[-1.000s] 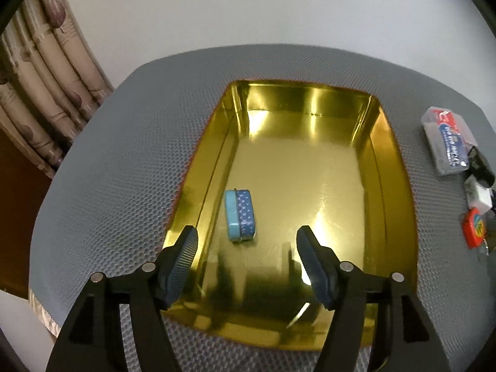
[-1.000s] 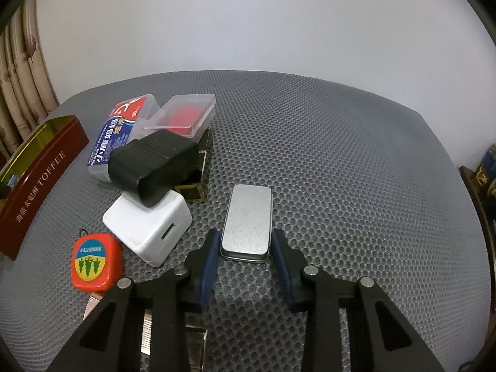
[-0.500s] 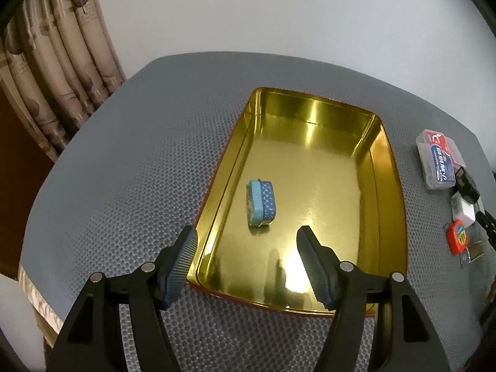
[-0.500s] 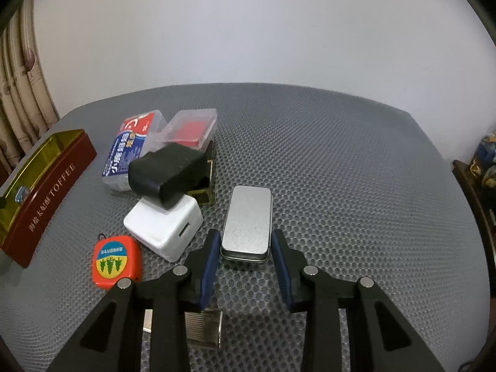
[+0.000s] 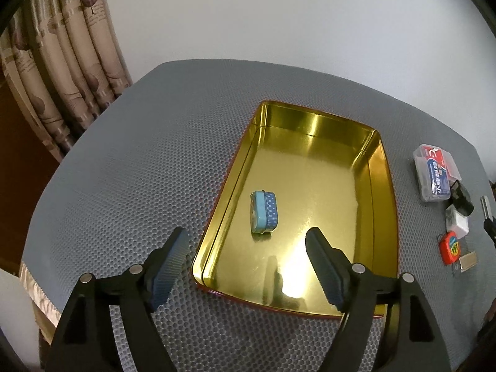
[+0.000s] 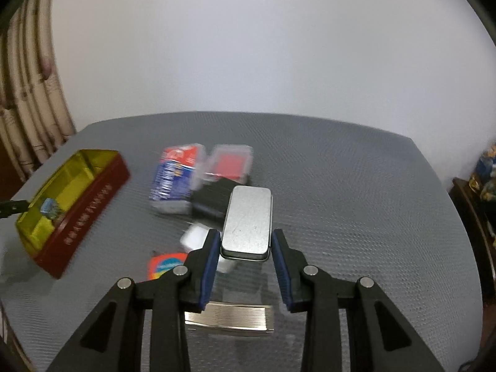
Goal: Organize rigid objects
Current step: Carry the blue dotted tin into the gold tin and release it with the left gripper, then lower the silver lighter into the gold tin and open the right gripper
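My right gripper (image 6: 246, 245) is shut on a flat silver tin (image 6: 248, 221) and holds it lifted above the grey mat. A gold-lined red tin box (image 5: 310, 142) lies open on the mat; it also shows in the right wrist view (image 6: 83, 198) at the left. A small blue dotted tin (image 5: 263, 212) lies inside it near its left wall. My left gripper (image 5: 248, 248) is open and empty, raised above the box's near end.
A pile of loose items lies right of the box: a clear box with a blue-red label (image 5: 434, 173), a black block (image 5: 462, 200), a white adapter (image 5: 457, 223), an orange tape measure (image 5: 449, 248), a clear red card box (image 6: 231, 167), a ridged metal piece (image 6: 229, 317). Curtains (image 5: 62, 71) hang at the left.
My right gripper has lifted the silver tin off the mat and risen. My left gripper, still open, has pulled back and up from the box.
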Demonstrator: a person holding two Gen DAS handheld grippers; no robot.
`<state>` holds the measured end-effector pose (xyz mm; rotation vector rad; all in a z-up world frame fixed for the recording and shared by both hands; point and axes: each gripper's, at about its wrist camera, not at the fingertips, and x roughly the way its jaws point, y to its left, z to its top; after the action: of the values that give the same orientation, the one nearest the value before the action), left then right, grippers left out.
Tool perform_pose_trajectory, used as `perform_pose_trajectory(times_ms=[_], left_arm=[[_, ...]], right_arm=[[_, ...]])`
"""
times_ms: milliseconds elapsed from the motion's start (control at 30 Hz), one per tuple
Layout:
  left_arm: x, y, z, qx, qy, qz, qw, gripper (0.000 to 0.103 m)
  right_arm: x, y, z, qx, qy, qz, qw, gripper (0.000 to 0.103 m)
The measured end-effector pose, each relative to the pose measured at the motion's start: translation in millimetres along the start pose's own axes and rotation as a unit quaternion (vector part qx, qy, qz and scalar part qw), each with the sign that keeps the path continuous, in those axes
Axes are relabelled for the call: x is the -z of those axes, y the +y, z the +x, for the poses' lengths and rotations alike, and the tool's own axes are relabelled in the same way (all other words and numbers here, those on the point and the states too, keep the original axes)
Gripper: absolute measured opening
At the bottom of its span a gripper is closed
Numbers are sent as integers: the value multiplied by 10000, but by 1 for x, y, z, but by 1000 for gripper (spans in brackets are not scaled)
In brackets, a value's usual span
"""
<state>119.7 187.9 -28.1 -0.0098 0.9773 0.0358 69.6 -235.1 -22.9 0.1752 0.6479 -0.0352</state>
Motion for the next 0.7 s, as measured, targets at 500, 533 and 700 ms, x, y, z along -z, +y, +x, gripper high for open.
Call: perform_pose_trajectory(times_ms=[500,533,700], left_arm=[[-8,24,-5,-59,-51,-485,9988,76],[-9,26,-5,-70,-50,-526,9986,76],[-13,37,-7,-167,-131,-688,9974,76]], right_arm=[[-16,136,-7,-1073,12,-1012,9891,34],[-19,149,-9,-1152,-2,-1112,9871,34],[-26,198,-9,-1505,36,-1479,9775,34]])
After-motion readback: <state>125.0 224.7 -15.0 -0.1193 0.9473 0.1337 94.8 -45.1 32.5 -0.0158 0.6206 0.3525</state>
